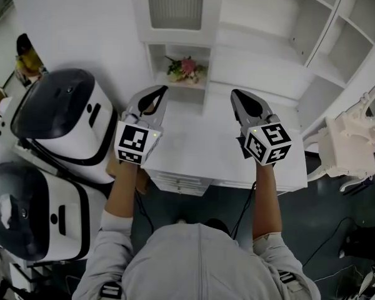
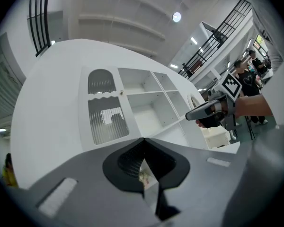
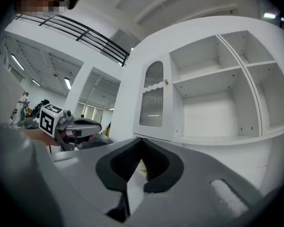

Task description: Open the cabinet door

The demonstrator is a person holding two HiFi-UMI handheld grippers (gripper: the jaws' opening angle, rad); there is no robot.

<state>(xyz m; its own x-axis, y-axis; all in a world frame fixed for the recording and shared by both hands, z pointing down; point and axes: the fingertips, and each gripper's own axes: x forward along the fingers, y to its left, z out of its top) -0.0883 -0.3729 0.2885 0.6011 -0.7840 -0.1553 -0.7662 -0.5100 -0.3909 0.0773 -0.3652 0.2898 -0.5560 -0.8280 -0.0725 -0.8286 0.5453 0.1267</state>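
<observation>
A tall white cabinet stands ahead of me. Its door (image 1: pixel 175 4) has a ribbed glass pane and is closed, with a small knob (image 3: pixel 166 82) on the edge toward the open shelves. The same door (image 2: pixel 104 111) and knob (image 2: pixel 121 92) show in the left gripper view. My left gripper (image 1: pixel 161 90) hovers over the white counter (image 1: pixel 200 149), shut with nothing in it. My right gripper (image 1: pixel 235 94) hangs beside it, also shut and empty. Both point at the cabinet and are well short of the door. A pink flower bunch (image 1: pixel 186 69) sits in the niche below the door.
Open white shelves (image 1: pixel 337 36) fill the cabinet's right side. Two white and black machines (image 1: pixel 62 114) (image 1: pixel 31 211) stand at my left. A white carved piece of furniture (image 1: pixel 350 142) is at my right. People stand far off near a black railing (image 2: pixel 248 79).
</observation>
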